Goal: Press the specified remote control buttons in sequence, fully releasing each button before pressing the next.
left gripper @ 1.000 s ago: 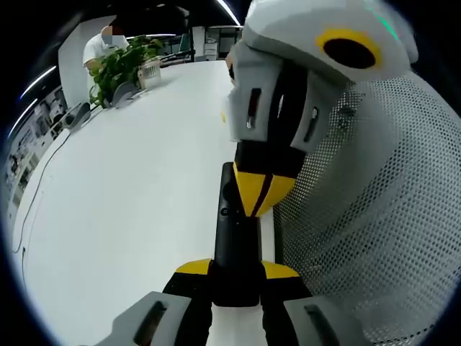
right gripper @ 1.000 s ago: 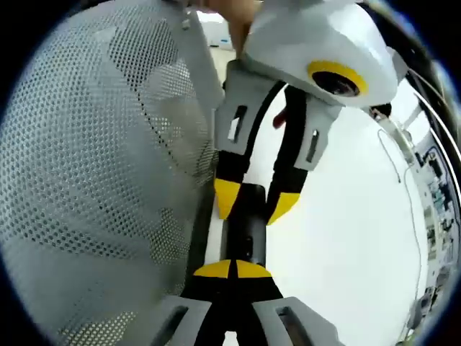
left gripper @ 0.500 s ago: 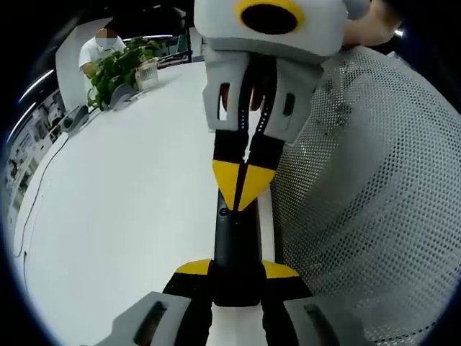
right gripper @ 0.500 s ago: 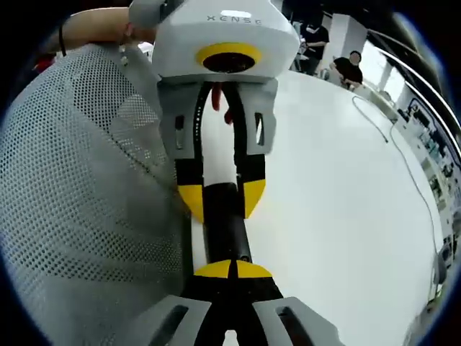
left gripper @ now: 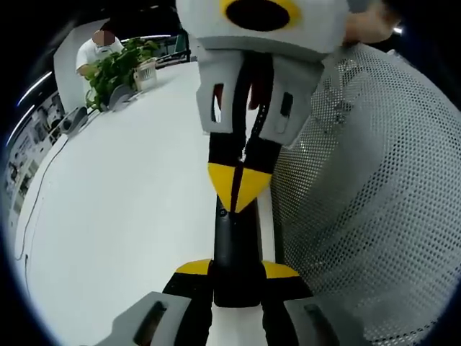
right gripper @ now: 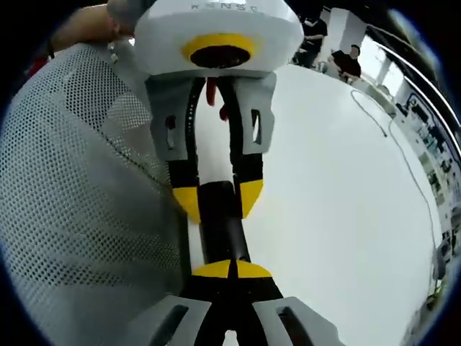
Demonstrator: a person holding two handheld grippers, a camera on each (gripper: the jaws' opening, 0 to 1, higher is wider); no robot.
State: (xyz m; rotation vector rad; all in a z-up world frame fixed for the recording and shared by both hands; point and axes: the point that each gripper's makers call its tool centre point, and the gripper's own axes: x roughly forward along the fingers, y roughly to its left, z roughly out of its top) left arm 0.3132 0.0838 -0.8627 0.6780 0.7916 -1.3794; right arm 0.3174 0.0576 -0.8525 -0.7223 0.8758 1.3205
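Observation:
A slim black remote control [left gripper: 234, 249] lies lengthwise above the white table [left gripper: 130, 187]. My left gripper [left gripper: 234, 270] is shut on its near end, one yellow tip on each side. From the top of the left gripper view comes my right gripper [left gripper: 240, 189], jaws shut into one yellow point resting on the remote's top face. In the right gripper view the shut right gripper [right gripper: 230, 270] sits on the remote [right gripper: 220, 227], and the left gripper [right gripper: 216, 198] faces me, clamping the remote's far end.
A grey perforated mesh surface [left gripper: 360, 216] stands close beside the remote and appears again in the right gripper view [right gripper: 79, 202]. A potted plant [left gripper: 119, 65] and a seated person [left gripper: 97, 43] are at the table's far end. A cable [right gripper: 403, 158] runs along the table edge.
The right gripper has swung from a tilted pose into line with the remote and come a little closer, its shut tip staying on the remote. The left gripper keeps its hold.

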